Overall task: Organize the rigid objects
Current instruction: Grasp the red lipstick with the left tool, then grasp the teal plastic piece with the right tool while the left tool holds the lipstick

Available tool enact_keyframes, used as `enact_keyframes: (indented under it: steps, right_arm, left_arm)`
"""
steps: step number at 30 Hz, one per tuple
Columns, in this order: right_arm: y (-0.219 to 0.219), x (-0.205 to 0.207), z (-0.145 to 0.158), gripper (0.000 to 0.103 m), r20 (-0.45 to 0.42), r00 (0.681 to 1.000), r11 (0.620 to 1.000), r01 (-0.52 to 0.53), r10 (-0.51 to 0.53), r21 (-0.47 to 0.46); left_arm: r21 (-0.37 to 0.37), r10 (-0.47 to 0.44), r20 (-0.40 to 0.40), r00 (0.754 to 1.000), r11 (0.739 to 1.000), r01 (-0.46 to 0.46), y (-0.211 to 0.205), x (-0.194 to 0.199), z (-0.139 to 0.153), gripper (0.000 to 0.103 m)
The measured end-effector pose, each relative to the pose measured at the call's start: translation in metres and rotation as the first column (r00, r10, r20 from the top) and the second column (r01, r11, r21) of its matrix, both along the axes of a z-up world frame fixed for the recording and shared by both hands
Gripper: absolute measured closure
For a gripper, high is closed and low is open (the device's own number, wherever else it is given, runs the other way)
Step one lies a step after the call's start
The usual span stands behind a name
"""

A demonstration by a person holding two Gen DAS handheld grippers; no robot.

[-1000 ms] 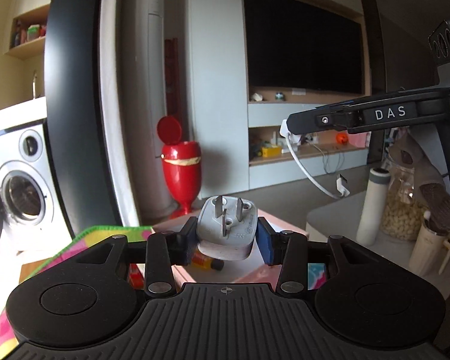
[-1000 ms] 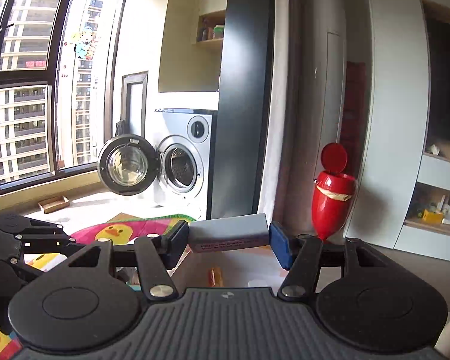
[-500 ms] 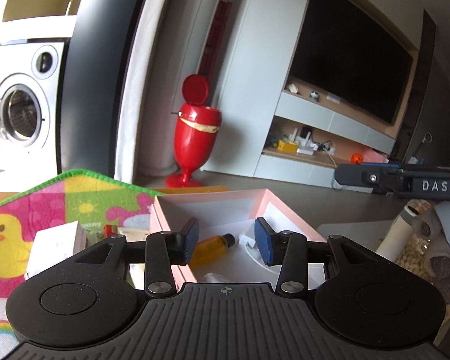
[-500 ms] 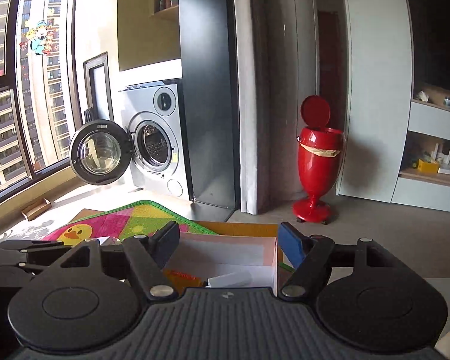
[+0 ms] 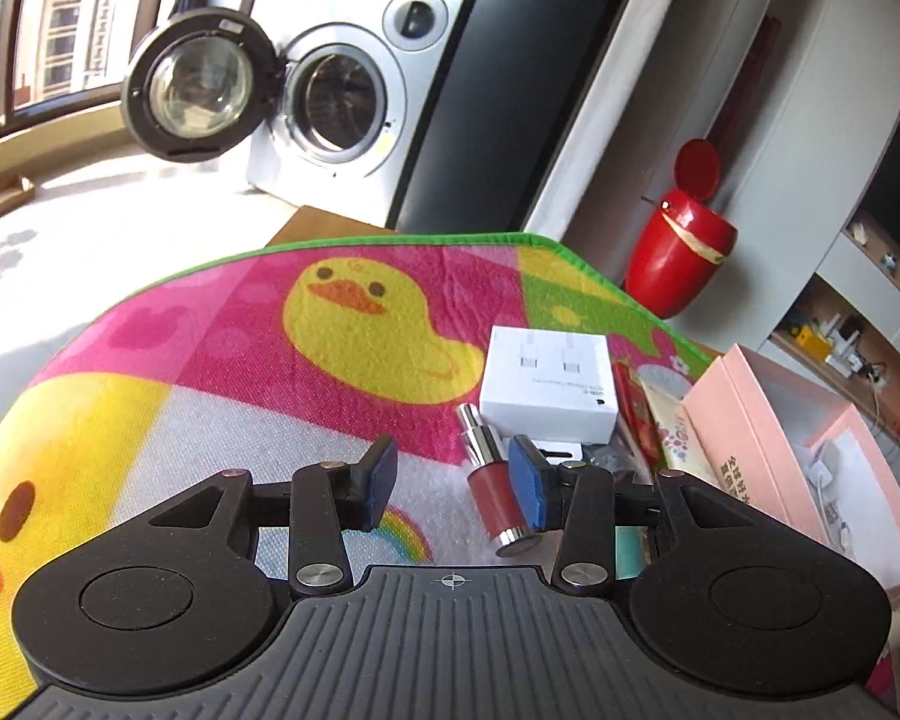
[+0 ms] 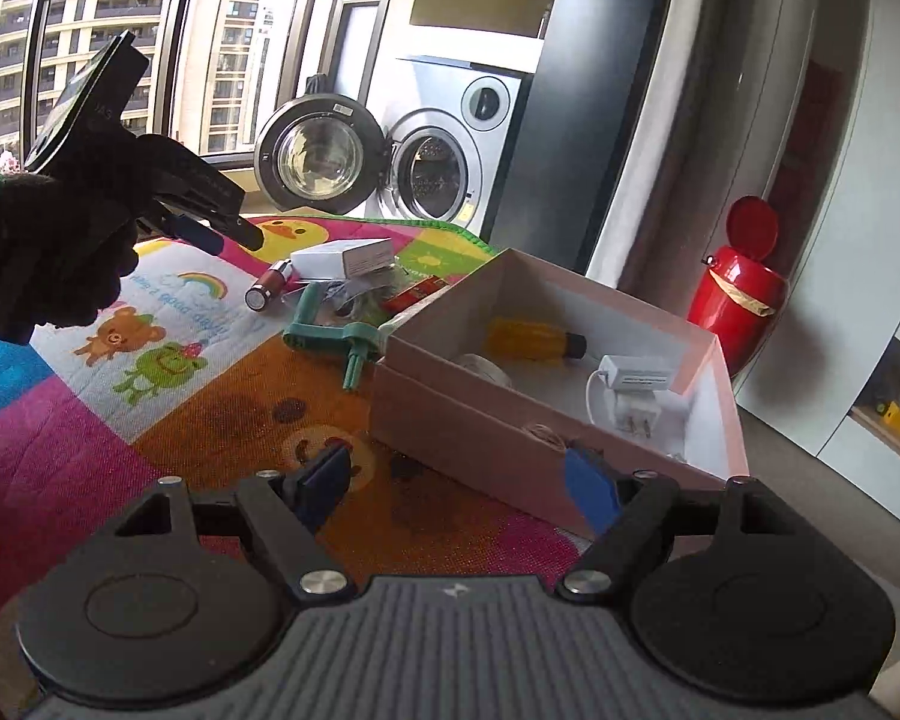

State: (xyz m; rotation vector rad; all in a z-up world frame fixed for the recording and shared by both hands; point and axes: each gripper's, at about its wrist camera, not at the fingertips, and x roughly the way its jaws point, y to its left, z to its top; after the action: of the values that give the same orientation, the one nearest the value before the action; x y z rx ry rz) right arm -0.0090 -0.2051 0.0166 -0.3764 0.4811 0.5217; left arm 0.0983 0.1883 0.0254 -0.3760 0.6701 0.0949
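A pink box (image 6: 498,450) stands open on the play mat; it holds a white plug adapter (image 6: 633,411), a small white box (image 6: 636,373) and a yellow bottle (image 6: 534,343). My left gripper (image 5: 453,480) is open and empty above the mat, with a red and silver cylinder (image 5: 495,489) just inside its right finger. A white carton (image 5: 549,387) lies beyond the cylinder. My right gripper (image 6: 459,483) is open and empty in front of the pink box. In the right wrist view the left gripper (image 6: 210,228) hovers over the cylinder (image 6: 267,288).
The pink box also shows in the left wrist view (image 5: 768,450). A teal plastic clamp (image 6: 330,336) and loose packets (image 6: 414,294) lie on the mat (image 6: 150,420) left of the box. A red bin (image 6: 741,294) and a washing machine with its door open (image 6: 432,162) stand behind.
Both grippers let go of their loads and opened: the plug adapter and the small white box now lie in the pink box. The left gripper swung left over the mat, down to the cylinder.
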Motion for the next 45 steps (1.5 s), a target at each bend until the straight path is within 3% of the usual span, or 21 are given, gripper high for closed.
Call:
enact_keyframes:
  steps: [6,9,12,22,28,30,31,32,35,41,45]
  right_arm:
    - [0.029,-0.006,0.003,0.024,-0.01,0.998,0.998,-0.059,0.059,-0.004]
    - [0.037,-0.008,0.006,0.024,-0.01,0.997,0.997,-0.075,0.075,-0.008]
    - [0.047,-0.007,0.009,0.024,0.001,0.996,0.996,-0.089,0.089,-0.019]
    - [0.108,0.022,0.011,0.026,-0.01,0.987,0.986,-0.163,0.163,-0.02]
    - [0.16,0.08,-0.004,0.051,-0.076,0.991,0.992,-0.111,0.106,-0.054]
    - [0.172,0.102,-0.016,0.065,-0.143,0.988,0.995,-0.076,0.065,-0.07]
    - [0.176,0.11,-0.021,0.077,-0.175,0.983,0.995,-0.064,0.049,-0.083]
    - [0.178,0.112,-0.024,0.081,-0.192,0.981,0.994,-0.057,0.039,-0.092]
    - [0.175,0.098,-0.023,0.088,-0.18,0.98,0.99,-0.099,0.08,-0.1]
    - [0.148,0.04,-0.015,0.087,-0.221,0.947,0.963,-0.256,0.233,-0.081]
    - [0.121,-0.003,-0.01,0.083,-0.187,0.93,0.937,-0.337,0.316,-0.093]
  left_arm:
    - [0.052,-0.026,-0.022,0.999,0.998,0.028,-0.022,0.018,-0.015,0.059]
    - [0.105,-0.025,-0.02,0.999,0.994,0.027,-0.024,0.024,-0.02,0.07]
    - [0.098,-0.057,-0.008,0.998,0.994,0.057,-0.02,0.017,-0.021,0.077]
    - [0.082,-0.175,0.014,0.984,0.981,0.174,-0.017,-0.081,-0.022,0.079]
    - [0.092,-0.181,0.06,0.982,0.98,0.175,-0.016,-0.109,-0.029,0.079]
    - [0.068,-0.179,0.067,0.982,0.982,0.175,-0.012,-0.108,-0.029,0.079]
    - [0.052,-0.177,0.071,0.982,0.983,0.174,-0.01,-0.108,-0.03,0.079]
    - [0.039,-0.176,0.075,0.982,0.984,0.174,-0.008,-0.108,-0.031,0.079]
    - [0.006,-0.17,0.082,0.982,0.985,0.171,-0.003,-0.107,-0.031,0.078]
    - [0.005,-0.168,0.083,0.982,0.986,0.168,-0.003,-0.107,-0.033,0.078]
    - [0.008,-0.168,0.082,0.982,0.986,0.168,-0.003,-0.107,-0.033,0.078]
